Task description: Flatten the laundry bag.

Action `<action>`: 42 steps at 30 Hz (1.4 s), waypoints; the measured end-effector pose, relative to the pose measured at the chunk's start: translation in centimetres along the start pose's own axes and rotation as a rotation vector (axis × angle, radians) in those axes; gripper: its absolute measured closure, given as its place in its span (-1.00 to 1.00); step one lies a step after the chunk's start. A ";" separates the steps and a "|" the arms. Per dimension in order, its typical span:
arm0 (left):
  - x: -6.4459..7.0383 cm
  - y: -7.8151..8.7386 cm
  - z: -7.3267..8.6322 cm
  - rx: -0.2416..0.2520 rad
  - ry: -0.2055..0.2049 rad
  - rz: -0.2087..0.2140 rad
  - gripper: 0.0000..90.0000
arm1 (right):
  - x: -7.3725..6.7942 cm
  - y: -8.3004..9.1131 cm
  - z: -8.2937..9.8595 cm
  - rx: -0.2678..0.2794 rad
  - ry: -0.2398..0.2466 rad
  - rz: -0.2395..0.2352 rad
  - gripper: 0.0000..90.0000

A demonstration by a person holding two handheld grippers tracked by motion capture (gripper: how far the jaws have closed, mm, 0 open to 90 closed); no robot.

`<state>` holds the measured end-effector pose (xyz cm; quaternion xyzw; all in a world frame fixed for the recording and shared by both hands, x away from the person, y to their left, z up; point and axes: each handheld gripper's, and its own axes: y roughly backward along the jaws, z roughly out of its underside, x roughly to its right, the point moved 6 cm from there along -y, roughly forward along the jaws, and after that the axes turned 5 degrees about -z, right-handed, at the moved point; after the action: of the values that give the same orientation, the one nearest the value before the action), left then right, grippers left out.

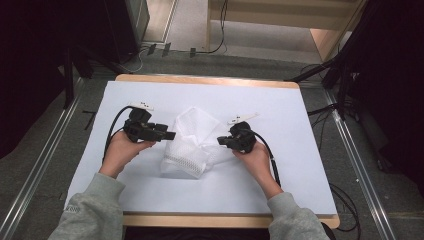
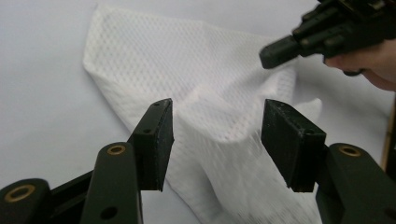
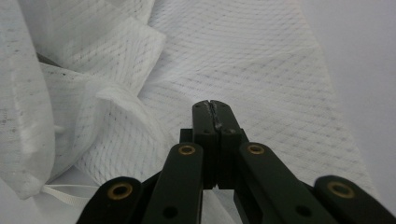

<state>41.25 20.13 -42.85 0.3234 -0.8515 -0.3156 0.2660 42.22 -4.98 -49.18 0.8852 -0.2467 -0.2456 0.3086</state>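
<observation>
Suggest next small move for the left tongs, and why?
Probably ease the left tongs forward and close on the raised fold of the white mesh bag. Their jaws stand open with that fold between them, nothing gripped, while the right tongs sit shut over the mesh at the opposite side.

Both forearms enter from below, each hand holding a gripper pointed inward toward the other: left gripper (image 1: 171, 135) with jaws spread wide apart, right gripper (image 1: 220, 141) with jaws pressed together, tips meeting.
</observation>
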 end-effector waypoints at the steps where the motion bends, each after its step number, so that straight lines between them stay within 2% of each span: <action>1: -0.2 -0.4 -0.2 -0.009 -0.003 -0.001 0.00 | -0.1 -0.1 0.1 -0.003 -0.002 -0.001 1.00; 4: -0.5 -2.0 0.0 -0.050 0.001 0.006 0.01 | -0.4 -0.3 0.3 -0.014 0.007 -0.010 1.00; 8: -0.7 -4.0 1.3 -0.114 -0.003 0.004 0.02 | -0.8 -0.7 0.8 -0.031 0.015 -0.012 1.00; 9: -0.9 -4.5 1.6 -0.129 -0.007 -0.009 0.02 | -0.8 -0.7 0.9 -0.034 0.014 -0.010 1.00; 15: -0.8 -6.0 2.6 -0.160 -0.032 0.000 0.11 | -0.8 -0.8 1.2 -0.040 0.017 -0.006 1.00; 16: -0.8 -6.2 2.7 -0.172 -0.039 0.008 0.19 | -0.8 -0.8 1.2 -0.037 0.017 -0.004 1.00; 18: -0.6 -6.6 3.0 -0.193 -0.055 -0.006 0.38 | -0.6 -0.7 1.2 -0.033 0.019 0.002 1.00; 21: -0.5 -6.7 3.1 -0.192 -0.055 -0.008 0.80 | -0.1 -0.4 1.1 -0.024 0.017 0.021 0.99; 22: -0.4 -6.7 3.1 -0.198 -0.066 -0.010 0.94 | 0.2 -0.3 1.1 -0.020 0.016 0.028 0.98; 23: -0.4 -6.7 3.2 -0.197 -0.071 -0.011 1.00 | 0.5 -0.1 1.1 -0.018 0.010 0.032 0.97; 26: -0.3 -6.3 3.0 -0.181 -0.067 -0.008 1.00 | 1.5 0.3 0.9 -0.003 -0.001 0.056 0.89; 29: -0.1 -4.7 2.7 -0.134 -0.065 -0.002 1.00 | 2.6 0.8 0.6 0.006 0.000 0.093 0.83; 30: 0.0 -4.2 2.6 -0.123 -0.069 -0.003 1.00 | 3.0 1.1 0.5 0.024 -0.007 0.103 0.80; 33: 0.2 -3.3 2.8 -0.098 -0.061 0.001 1.00 | 4.0 1.5 0.6 0.033 -0.021 0.127 0.72; 37: 0.5 -2.3 3.3 -0.085 -0.059 -0.007 1.00 | 5.3 1.5 0.6 0.023 -0.053 0.136 0.64; 42: 0.6 -0.8 3.9 -0.053 -0.045 -0.021 1.00 | 6.2 1.0 0.6 0.012 -0.060 0.138 0.55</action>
<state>38.60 20.59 -45.86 0.3177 -0.8453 -0.3480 0.2519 46.29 -9.53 -50.66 0.8602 -0.3178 -0.2488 0.3117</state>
